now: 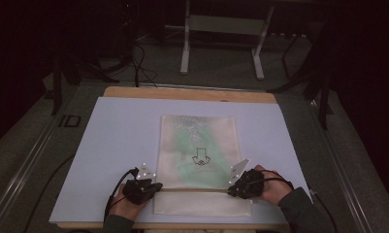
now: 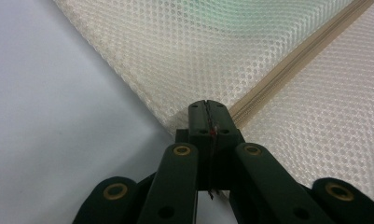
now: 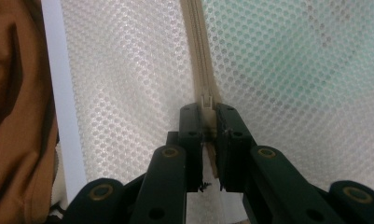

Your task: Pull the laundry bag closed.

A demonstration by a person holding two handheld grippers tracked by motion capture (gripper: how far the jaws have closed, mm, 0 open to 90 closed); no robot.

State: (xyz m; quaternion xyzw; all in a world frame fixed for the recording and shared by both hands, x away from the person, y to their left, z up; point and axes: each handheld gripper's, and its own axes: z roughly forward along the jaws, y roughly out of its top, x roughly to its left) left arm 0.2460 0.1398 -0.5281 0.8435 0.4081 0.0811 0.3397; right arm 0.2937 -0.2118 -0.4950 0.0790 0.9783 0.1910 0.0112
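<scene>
A cream mesh zip bag point(image 1: 197, 141) with something green inside lies flat on the white board point(image 1: 114, 145). Its zipper point(image 1: 194, 190) runs across near the front end. My left gripper point(image 1: 158, 187) is at the zipper's left end, jaws pressed together on the bag's edge point(image 2: 206, 105) where the zipper tape point(image 2: 287, 65) stops. My right gripper point(image 1: 229, 190) is at the zipper's right end. In the right gripper view its jaws point(image 3: 206, 112) pinch the zipper pull, with the slider point(image 3: 206, 99) just past the tips and the closed zipper point(image 3: 198, 46) running away from it.
The board rests on a wooden tabletop point(image 1: 182, 93). A metal stand's legs point(image 1: 185, 53) and cables lie on the floor behind. A brown garment point(image 3: 17, 116) shows at the left of the right gripper view. Bare board lies left and right of the bag.
</scene>
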